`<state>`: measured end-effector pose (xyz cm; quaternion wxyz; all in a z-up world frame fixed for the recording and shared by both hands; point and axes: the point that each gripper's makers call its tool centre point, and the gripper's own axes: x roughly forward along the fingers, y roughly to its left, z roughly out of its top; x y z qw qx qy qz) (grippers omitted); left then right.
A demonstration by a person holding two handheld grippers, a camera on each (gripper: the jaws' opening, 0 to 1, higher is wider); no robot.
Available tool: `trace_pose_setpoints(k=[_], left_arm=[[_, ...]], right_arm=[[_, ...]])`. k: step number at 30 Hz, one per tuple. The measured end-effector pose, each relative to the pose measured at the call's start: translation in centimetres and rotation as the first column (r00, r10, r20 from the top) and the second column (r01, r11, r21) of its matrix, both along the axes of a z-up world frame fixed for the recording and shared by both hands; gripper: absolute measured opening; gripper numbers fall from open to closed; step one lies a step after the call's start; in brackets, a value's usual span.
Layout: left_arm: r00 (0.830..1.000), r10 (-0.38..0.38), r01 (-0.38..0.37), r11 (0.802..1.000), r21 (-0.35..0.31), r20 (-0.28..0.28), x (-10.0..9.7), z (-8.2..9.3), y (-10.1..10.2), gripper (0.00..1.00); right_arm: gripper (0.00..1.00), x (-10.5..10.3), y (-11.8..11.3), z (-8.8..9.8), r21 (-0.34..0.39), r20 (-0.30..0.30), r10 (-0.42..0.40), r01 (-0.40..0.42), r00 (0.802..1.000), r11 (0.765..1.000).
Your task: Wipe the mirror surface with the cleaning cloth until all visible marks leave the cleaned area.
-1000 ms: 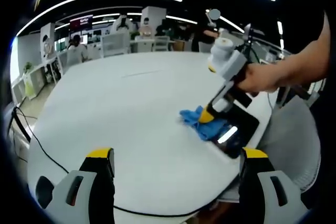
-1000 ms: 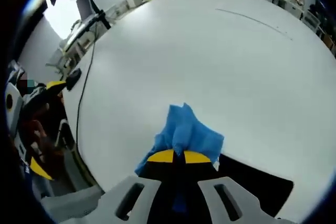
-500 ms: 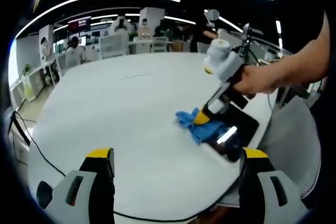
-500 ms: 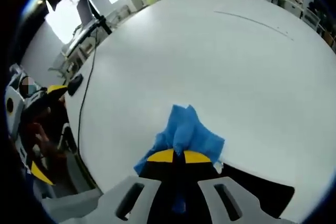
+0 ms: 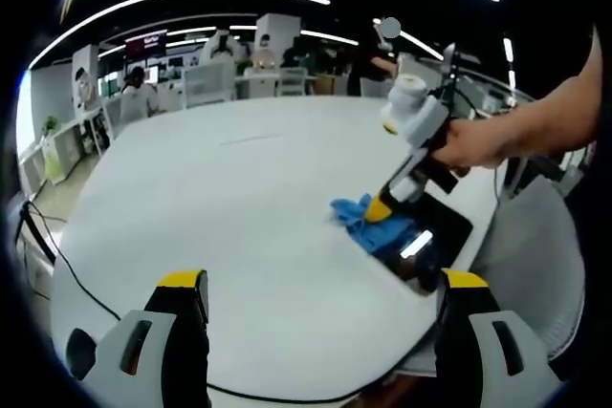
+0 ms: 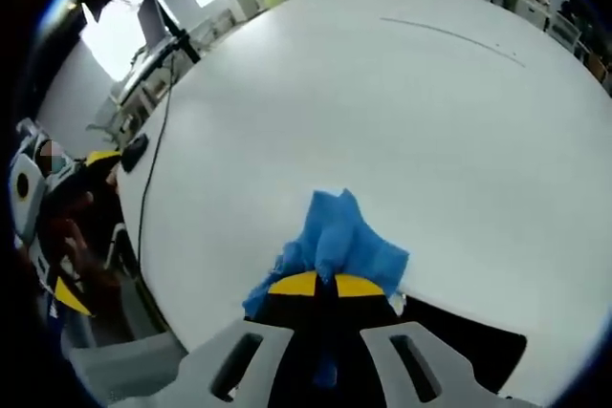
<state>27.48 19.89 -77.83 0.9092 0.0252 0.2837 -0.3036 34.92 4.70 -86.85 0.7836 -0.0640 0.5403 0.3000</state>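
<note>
Mirror (image 5: pixel 432 236) lies dark near the white table's (image 5: pixel 229 217) edge; the right gripper (image 6: pixel 320 285), its 2 jaws pinching the blue cleaning cloth (image 6: pixel 339 241), presses it there. Left gripper (image 5: pixel 316 284) hangs spread, well apart.

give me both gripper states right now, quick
left gripper: open, holding nothing, jaws apart above the white table.
right gripper: shut on the blue cloth, at the mirror.
</note>
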Motion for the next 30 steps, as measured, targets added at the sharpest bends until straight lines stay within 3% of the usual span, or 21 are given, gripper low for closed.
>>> trace_pose_setpoints(k=[10, 20, 23, 30], left_arm=[[1.0, -0.009, 0.009, 1.0, -0.006, 0.008, 0.2, 0.2, -0.3, 1.0], [1.0, -0.01, 0.01, 1.0, -0.002, 0.007, -0.1, 0.3, -0.5, 1.0], [1.0, -0.009, 0.009, 1.0, -0.001, 0.01, 0.0, 0.3, -0.6, 1.0], [1.0, -0.013, 0.013, 1.0, -0.005, 0.017, 0.2, 0.5, -1.1, 1.0]], right_arm=[[0.0, 0.0, -2.5, 0.1, -0.016, -0.003, -0.025, 0.025, 1.0, 1.0], [0.0, 0.0, -2.4, 0.1, -0.029, 0.006, -0.034, 0.034, 0.999, 0.999], [0.0, -0.6, -2.3, 0.1, -0.043, 0.042, -0.03, 0.032, 0.999, 0.999], [0.0, -1.8, -2.5, 0.1, -0.036, 0.05, -0.04, 0.042, 0.998, 0.998]])
